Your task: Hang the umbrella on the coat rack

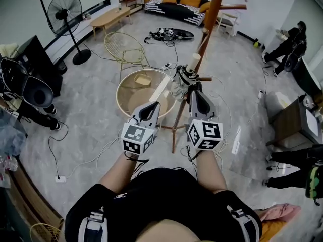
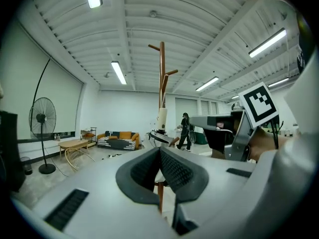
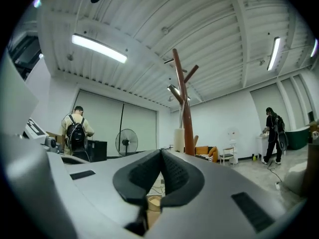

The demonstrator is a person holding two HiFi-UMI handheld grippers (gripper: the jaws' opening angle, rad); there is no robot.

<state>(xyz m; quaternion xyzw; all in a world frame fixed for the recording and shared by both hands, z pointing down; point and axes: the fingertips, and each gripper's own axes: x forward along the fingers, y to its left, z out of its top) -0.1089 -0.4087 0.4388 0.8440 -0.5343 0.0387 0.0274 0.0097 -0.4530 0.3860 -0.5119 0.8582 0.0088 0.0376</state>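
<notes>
left tongs (image 1: 152, 105) and right tongs (image 1: 194, 92) are both pressed shut with nothing between them, side by side just short of the coat rack (image 1: 210, 18). the umbrella (image 1: 182, 79) sits against the rack's pole, beyond their tips.

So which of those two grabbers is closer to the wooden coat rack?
Right. In the head view the right gripper sits close beside the coat rack pole, on its right; the left gripper is further off, on its left.

No word, brand or number can be read anywhere (the marker cubes (image 1: 204, 135), near six o'clock, bear only square patterns).
</notes>
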